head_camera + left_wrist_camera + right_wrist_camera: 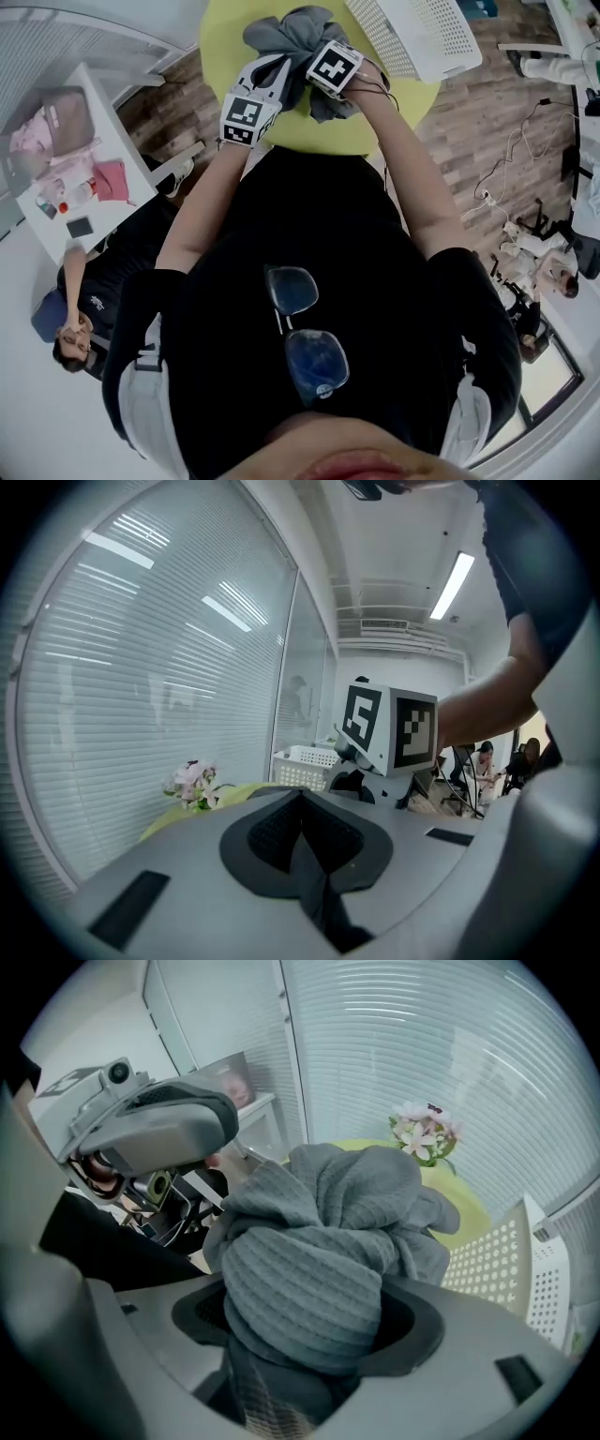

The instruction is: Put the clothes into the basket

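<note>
Head view gives us a round yellow-green table (220, 42) with a white perforated plastic basket (422, 37) at its far right edge. From this angle we see only the basket's hole-patterned walls and rim, and we cannot tell whether anything lies inside it. In the right gripper view the basket stands just beside the cloth, not under it.

The task's thing, a grey ribbed knit garment (291, 33), is bunched into a loose, crumpled bundle over the far middle of the table, outside the basket. Its folds pile up in thick rolls, with fine parallel ribs running across the fabric and a darker, mesh-like layer lower down in the grip.

We see the right gripper (305, 1330) clamped on the garment: a fat roll of the knit fills the space between its jaws. The left gripper (302, 803) has its jaws together, with no cloth between the dark pads. A small bunch of pink and white flowers (424, 1133) stands at the table's far edge, by the blinds.
</note>
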Available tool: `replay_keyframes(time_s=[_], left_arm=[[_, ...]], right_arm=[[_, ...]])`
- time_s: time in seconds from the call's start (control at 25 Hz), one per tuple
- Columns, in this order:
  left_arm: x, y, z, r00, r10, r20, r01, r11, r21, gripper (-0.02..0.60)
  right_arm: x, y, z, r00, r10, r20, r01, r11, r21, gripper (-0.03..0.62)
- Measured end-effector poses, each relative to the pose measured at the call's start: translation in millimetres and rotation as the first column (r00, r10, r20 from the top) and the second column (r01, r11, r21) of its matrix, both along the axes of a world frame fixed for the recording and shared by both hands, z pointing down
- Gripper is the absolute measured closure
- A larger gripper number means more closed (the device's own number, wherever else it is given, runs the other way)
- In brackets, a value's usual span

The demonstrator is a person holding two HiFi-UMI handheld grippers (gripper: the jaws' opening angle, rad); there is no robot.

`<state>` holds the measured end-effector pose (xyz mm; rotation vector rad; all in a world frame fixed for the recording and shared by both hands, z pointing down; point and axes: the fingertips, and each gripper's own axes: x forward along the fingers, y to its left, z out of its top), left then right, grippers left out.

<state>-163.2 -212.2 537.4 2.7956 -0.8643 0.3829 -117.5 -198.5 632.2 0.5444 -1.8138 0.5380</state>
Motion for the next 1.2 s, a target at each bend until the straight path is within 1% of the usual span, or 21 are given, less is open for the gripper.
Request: replay_keyframes(time_s=[0.12,0.36,0.52,0.6,0.68,0.8,0.96,1.08,1.2], left_arm=[[19,1,-19,0.999,0.043,-0.008,-0.042,0.999,0.034,0.572],[48,2,-50,0.993,0.113,-0.034,-0.111,0.992,0.058,0.572],[73,5,-80,0.987,0.152,-0.060,-0.146,0.985,0.087,0.572],[84,5,-93,0.982,0.174,-0.077,-0.166,0.981,0.098,0.572],[96,5,-104,0.978,0.184,-0.097,-0.174,0.980,0.099,0.572],[116,5,-114,0.976,0.193,-0.100,-0.182,0.977,0.111,0.571],[137,8,-125,0.975,0.201,-0.099,-0.187,0.974,0.130,0.571],[154,8,-132,0.974,0.204,-0.093,-0.190,0.971,0.143,0.572],[171,1,-138,0.977,0.193,-0.092,-0.177,0.972,0.154,0.572]], right_arm=[[20,3,-23,0.999,0.048,-0.006,-0.048,0.999,0.008,0.212],[48,8,-58,0.995,0.097,-0.009,-0.097,0.995,0.011,0.212],[68,10,-87,0.990,0.143,-0.003,-0.143,0.989,0.040,0.212],[80,10,-98,0.986,0.165,-0.014,-0.164,0.985,0.054,0.212],[94,9,-108,0.984,0.174,-0.028,-0.172,0.983,0.067,0.212],[120,7,-120,0.981,0.183,-0.061,-0.177,0.980,0.095,0.212],[134,7,-134,0.983,0.182,-0.021,-0.179,0.978,0.109,0.212],[157,-1,-145,0.981,0.189,-0.036,-0.182,0.974,0.138,0.212],[175,-14,-153,0.982,0.189,-0.029,-0.182,0.971,0.155,0.212]])
